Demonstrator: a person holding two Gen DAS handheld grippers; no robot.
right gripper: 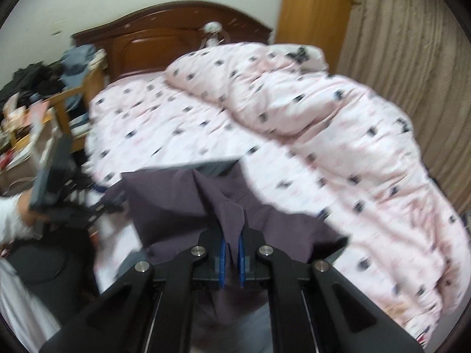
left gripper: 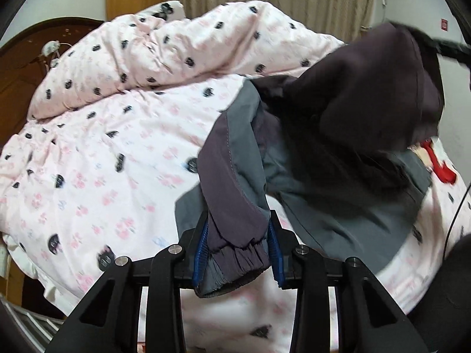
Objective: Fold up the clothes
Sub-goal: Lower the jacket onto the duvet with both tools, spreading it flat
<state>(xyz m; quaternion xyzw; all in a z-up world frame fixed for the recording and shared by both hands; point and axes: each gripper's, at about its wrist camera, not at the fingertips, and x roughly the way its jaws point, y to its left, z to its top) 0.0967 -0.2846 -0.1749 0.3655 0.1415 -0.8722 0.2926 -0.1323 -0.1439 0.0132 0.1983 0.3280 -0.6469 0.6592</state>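
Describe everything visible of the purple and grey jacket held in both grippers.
The purple and grey jacket looks like thin woven synthetic: dark purple panels stitched to grey ones. Its elastic gathered sleeve cuff sits clamped in the left gripper; the right gripper pinches a purple fold. It hangs crumpled and partly lifted over the pink patterned bed cover.

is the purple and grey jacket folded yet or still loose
Still loose. The jacket hangs bunched above the bed, its elastic cuff pinched in the left hand-held gripper, another part in the right hand-held gripper.
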